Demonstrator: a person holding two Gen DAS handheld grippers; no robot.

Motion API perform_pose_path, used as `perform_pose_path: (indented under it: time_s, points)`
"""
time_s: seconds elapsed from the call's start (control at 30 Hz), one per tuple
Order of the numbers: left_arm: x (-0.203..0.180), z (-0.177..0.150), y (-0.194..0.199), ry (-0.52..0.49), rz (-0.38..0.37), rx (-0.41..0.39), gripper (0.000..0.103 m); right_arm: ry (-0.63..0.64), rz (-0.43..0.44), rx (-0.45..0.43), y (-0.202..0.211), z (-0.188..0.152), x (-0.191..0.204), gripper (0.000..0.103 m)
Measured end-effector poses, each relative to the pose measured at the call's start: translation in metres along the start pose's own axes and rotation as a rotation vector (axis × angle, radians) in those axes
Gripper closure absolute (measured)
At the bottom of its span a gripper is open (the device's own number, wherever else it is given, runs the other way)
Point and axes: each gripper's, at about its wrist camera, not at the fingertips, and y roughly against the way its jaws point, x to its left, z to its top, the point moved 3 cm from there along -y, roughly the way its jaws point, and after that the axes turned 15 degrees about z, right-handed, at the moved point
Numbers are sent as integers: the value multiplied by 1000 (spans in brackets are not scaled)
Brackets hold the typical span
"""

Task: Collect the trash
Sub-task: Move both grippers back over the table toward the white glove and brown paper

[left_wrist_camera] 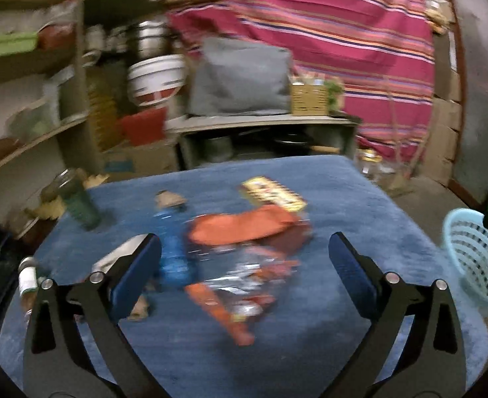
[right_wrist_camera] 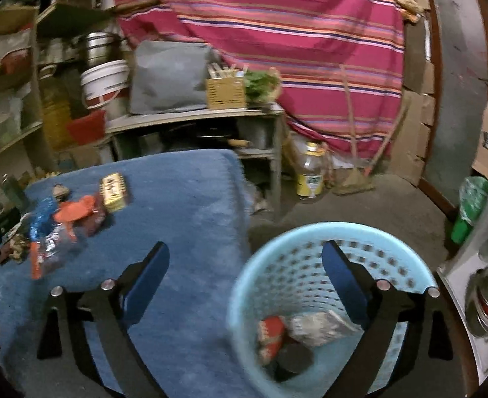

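While the left gripper [left_wrist_camera: 244, 258] stands wide and empty above the blue table [left_wrist_camera: 326, 185], a blurred heap of wrappers [left_wrist_camera: 240, 258] lies on the cloth between and beyond its fingers, untouched; the basket [left_wrist_camera: 472, 258] sits far right. From the right wrist, the right gripper [right_wrist_camera: 245, 265] is likewise wide and empty, its right finger over the basket [right_wrist_camera: 297, 245], which holds some trash [right_wrist_camera: 310, 328]. Wrappers [right_wrist_camera: 64, 225] lie well left on the table [right_wrist_camera: 184, 199].

Motion-blurred wrapper pile [left_wrist_camera: 240, 258] — prints unreadable — and blue basket [left_wrist_camera: 472, 258] cut by frame edge.
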Motion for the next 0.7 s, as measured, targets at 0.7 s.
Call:
perform_pose_path:
  time_s: [0.7]
  points:
    - [117,-34,-138,14,130,260,6,57,33,64,-104,6,124,4]
